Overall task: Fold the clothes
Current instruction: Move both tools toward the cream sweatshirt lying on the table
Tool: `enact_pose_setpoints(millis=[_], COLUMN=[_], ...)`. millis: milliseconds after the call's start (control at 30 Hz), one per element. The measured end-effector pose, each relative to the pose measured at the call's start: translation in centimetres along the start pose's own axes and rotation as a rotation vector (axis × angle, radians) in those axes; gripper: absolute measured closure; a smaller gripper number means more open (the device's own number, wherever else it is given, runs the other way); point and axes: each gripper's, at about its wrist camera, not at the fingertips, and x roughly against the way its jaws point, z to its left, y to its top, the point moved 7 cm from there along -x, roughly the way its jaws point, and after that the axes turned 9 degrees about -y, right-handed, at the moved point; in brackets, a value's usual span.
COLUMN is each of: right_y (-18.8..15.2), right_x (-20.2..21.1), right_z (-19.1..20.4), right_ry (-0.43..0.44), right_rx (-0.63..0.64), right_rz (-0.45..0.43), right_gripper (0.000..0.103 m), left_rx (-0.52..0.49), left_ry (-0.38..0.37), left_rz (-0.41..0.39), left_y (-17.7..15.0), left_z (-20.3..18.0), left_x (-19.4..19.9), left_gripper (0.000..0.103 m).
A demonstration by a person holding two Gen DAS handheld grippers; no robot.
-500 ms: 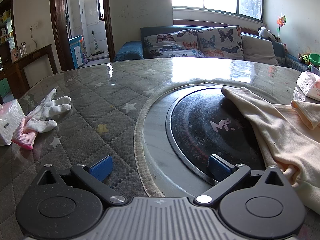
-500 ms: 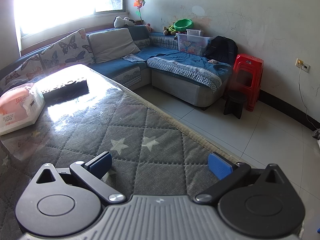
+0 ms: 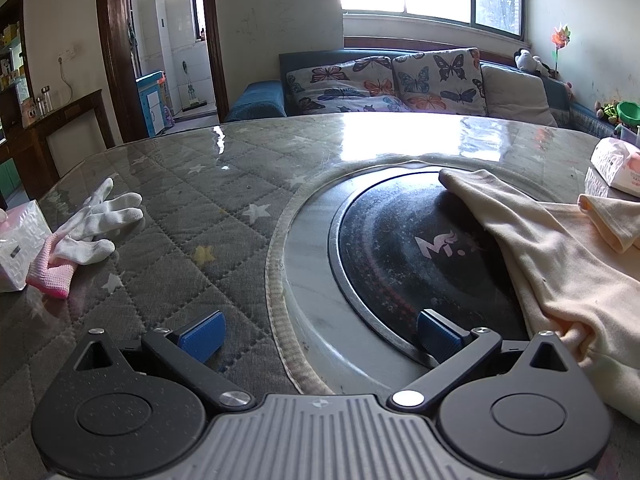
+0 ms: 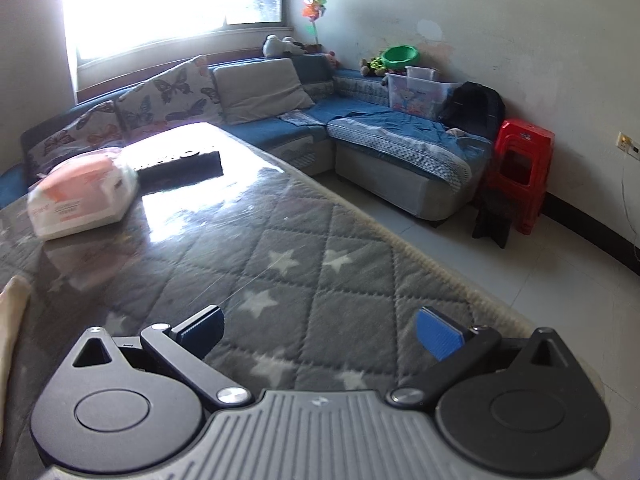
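A cream garment (image 3: 560, 272) lies crumpled on the right of the table, partly over the black round cooktop (image 3: 408, 256). My left gripper (image 3: 320, 334) is open and empty, low over the table, with the garment just right of its right finger. My right gripper (image 4: 320, 334) is open and empty over the quilted grey table cover (image 4: 304, 280) near the table's right edge. A sliver of the cream garment (image 4: 12, 320) shows at the far left of the right wrist view.
White and pink gloves (image 3: 88, 232) and a white tissue box (image 3: 16, 248) lie at the left. A pink-and-white tissue pack (image 4: 84, 196) and a black remote (image 4: 180, 162) lie at the far side. The table edge (image 4: 440, 268) drops to the floor on the right.
The right wrist view has swung left and tilted; the tissue pack sits further right and a garment edge has come into view. The left gripper has barely moved.
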Motion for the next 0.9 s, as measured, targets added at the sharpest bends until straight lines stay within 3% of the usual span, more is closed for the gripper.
enact_pose_setpoints(millis=[233,500,900], right_y=[-0.8,-1.5,-2.8], right_x=[3.4,7.0,10.6], right_z=[1.1,2.6,5.9], right_ry=[0.065,0.157,0.258], right_rx=[0.002,-0.004,0.101], right_rz=[-0.04,-0.095,-0.08], right_gripper=[0.0,0.0,0.0], left_rx=[0.003,0.007,0.006], left_ry=[0.021,-0.007,-0.055], left_rz=[0.012,0.023,0.03], left_y=[-0.4,-1.2,-1.3], left_z=[-0.5,-1.9,-4.2], left_x=[0.9,2.5,4.8], left_gripper=[0.0,0.0,0.0])
